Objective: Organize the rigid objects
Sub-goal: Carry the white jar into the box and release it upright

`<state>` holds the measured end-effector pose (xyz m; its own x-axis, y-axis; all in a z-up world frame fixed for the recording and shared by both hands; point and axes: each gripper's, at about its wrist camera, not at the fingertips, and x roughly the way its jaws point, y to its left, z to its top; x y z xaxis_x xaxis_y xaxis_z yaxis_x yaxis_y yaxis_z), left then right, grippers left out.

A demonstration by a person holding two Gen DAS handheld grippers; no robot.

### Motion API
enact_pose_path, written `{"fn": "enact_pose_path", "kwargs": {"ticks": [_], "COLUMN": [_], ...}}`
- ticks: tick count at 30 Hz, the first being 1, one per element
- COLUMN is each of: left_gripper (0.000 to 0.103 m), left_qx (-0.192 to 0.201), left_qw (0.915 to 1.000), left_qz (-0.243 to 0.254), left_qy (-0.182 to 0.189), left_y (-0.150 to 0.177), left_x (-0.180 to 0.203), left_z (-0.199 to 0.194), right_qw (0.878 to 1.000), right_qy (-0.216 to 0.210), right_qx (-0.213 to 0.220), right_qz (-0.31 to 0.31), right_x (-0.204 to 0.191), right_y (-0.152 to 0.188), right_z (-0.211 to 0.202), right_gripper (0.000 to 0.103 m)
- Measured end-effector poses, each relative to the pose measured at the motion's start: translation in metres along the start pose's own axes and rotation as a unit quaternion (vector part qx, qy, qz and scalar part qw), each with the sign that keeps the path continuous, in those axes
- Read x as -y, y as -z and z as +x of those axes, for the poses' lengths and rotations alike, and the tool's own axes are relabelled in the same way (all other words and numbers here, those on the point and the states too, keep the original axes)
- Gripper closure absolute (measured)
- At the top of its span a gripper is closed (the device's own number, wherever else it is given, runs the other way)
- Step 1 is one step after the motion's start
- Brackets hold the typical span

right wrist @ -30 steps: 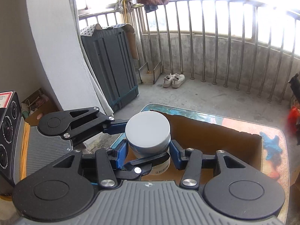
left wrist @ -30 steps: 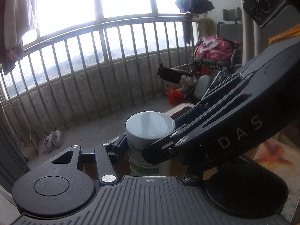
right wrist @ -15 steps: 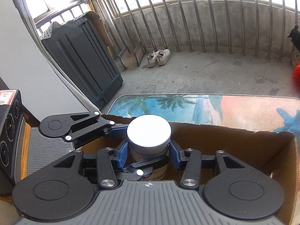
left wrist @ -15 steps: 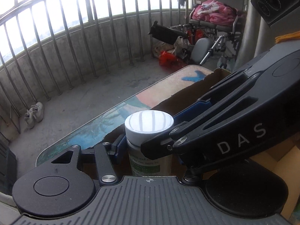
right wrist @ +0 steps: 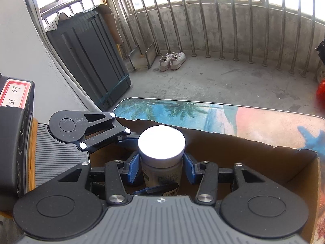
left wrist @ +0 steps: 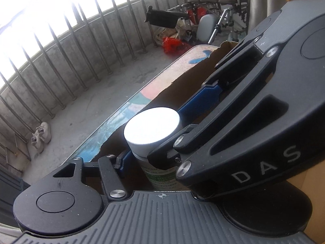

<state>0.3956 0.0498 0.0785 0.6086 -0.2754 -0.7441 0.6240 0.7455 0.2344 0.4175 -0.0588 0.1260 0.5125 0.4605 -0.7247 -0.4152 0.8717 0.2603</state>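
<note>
Bottle (right wrist: 161,142): white cap, pale body, upright, now down inside the cardboard box (right wrist: 233,152) near its left end. The box sits on the beach-print table (right wrist: 254,120). A second ago you had the bottle higher, with the box opening below it. Now the torn rim stands behind the cap at about cap height. From here I cannot tell whether the base is on the box floor.

Right gripper (right wrist: 161,169): blue pads close in on the bottle's shoulders just under the cap, on either side. It reads as clamped, same as a moment ago.

Left gripper (left wrist: 146,162): jaws are opening, with the bottle between them. Its near blue finger (left wrist: 121,162) shows a sliver of gap to the bottle; the far one is hidden behind your right tool. In the right-wrist view its fingers straddle the bottle front and back.

Meaning: likely the set-down phase of a two-handed placement. One hand is letting go and the other steadies. Once the left is clear, you would probably release the right and lift straight out so the cap isn't caught.

Writing:
- "DAS" lettering (left wrist: 266,166) in pale capitals on the right gripper's body.
- Red-bordered sticker (right wrist: 15,93) on the left tool, handwritten; it looks like "6.0 35".
- Bottle label (left wrist: 162,177): green print, too small to read.
</note>
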Motion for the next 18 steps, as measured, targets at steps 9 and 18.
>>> {"fn": "enact_pose_path", "kwargs": {"ticks": [9,18], "left_gripper": [0.029,0.055], "left_qx": [-0.034,-0.002], "left_qw": [0.9989,0.9995], "left_qz": [-0.004,-0.031], "left_qy": [-0.032,-0.009], "left_y": [0.004,0.007], "left_x": [-0.005,-0.008], "left_z": [-0.014,-0.023], "right_qw": [0.997,0.996], "right_qy": [0.024,0.025], "right_qx": [0.021,0.023], "right_qz": [-0.070,-0.080], "right_x": [-0.022,-0.035], "right_y": [0.009,0.008], "right_z": [0.001,0.002], "right_gripper": [0.053,0.055]}}
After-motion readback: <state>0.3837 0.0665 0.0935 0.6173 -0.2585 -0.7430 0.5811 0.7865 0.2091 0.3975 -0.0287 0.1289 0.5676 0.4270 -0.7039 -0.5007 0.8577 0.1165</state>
